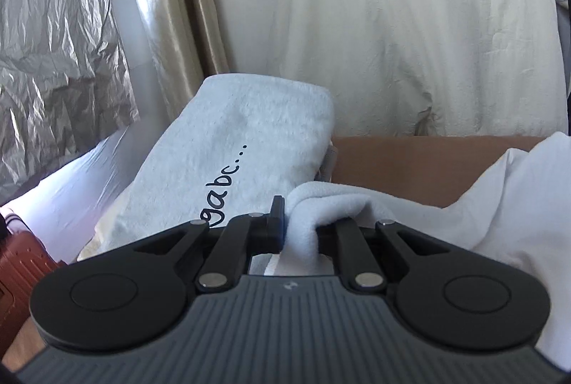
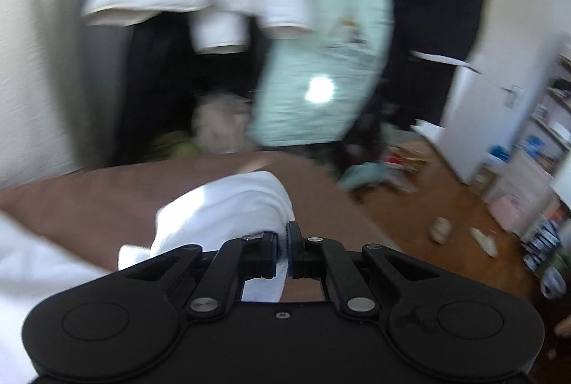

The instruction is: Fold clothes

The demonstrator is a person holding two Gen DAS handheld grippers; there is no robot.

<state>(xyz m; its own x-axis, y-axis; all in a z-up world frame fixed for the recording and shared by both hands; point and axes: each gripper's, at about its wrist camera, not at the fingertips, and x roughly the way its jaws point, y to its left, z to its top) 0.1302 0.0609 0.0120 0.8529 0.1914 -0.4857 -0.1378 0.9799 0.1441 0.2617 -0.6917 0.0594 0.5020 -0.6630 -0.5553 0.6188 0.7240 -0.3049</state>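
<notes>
White fleece garment [image 1: 499, 205] sprawls over the near part of the brown bed surface [image 1: 410, 162]. Folded pale-blue towel with black lettering [image 1: 232, 148] lies far left, beside it. Left gripper [image 1: 285, 223] pinches a fleece fold tight. Right gripper [image 2: 283, 241], blurred, is clamped shut on another bunched white edge [image 2: 228, 205].

right hand-held gripper [image 2: 283, 241] tight on white cloth [image 2: 228, 205] above brown surface [image 2: 89, 195]

White fleece garment [image 1: 357, 205] bunched, lifted off brown surface; folded grey towel [image 1: 232, 148] beside.
</notes>
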